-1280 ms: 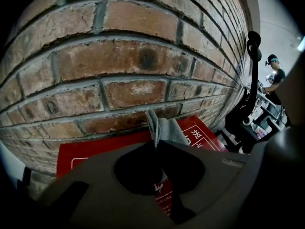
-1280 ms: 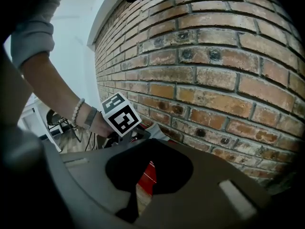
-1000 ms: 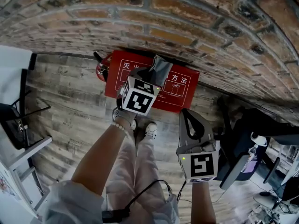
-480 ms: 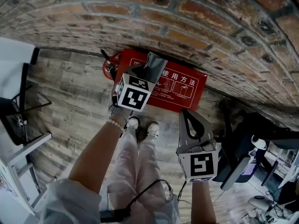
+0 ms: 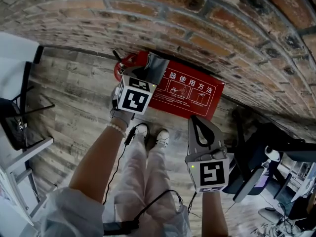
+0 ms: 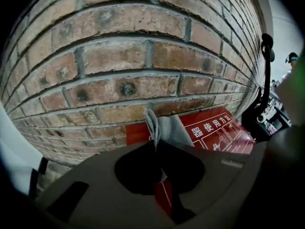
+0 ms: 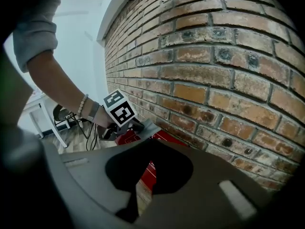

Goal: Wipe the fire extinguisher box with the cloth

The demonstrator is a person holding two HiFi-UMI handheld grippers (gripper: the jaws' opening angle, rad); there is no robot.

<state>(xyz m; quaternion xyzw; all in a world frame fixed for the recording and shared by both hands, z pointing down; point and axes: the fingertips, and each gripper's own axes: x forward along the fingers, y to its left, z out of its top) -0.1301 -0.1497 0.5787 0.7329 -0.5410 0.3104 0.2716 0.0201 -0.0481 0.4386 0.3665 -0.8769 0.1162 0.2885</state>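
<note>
Since a second ago your left hand-held gripper (image 5: 148, 74) has travelled along the fire extinguisher box (image 5: 192, 90) toward 9 o'clock. Before, it was over the middle of the red printed face, and now it is over the left end. Its jaws are clenched on the grey cloth (image 5: 155, 63). The left gripper view shows the folded cloth pinched between the jaw tips and spreading beyond them over the red surface. I cannot tell from these views whether the cloth presses firmly on the box or only brushes it.

Your right hand-held gripper (image 5: 196, 118) has hardly changed place. It hangs at about 5 o'clock from the box, apart from it, with the jaws closed together and nothing between them.

The box sits on the wooden floor (image 5: 74, 100), with its long back edge at the foot of the brick wall (image 5: 197, 14), at 12 o'clock from your shoes (image 5: 152, 134). Just beside its left end, at 9 o'clock, is a red extinguisher (image 5: 122, 67) with a black handle.

For the task, this shift looks like one wiping stroke that has reached the left edge of the box. I judge that the part with the white printed panels, toward 3 o'clock, may need a return pass. Take care at the left end, because the cloth is near the extinguisher handle and could catch on it.
</note>
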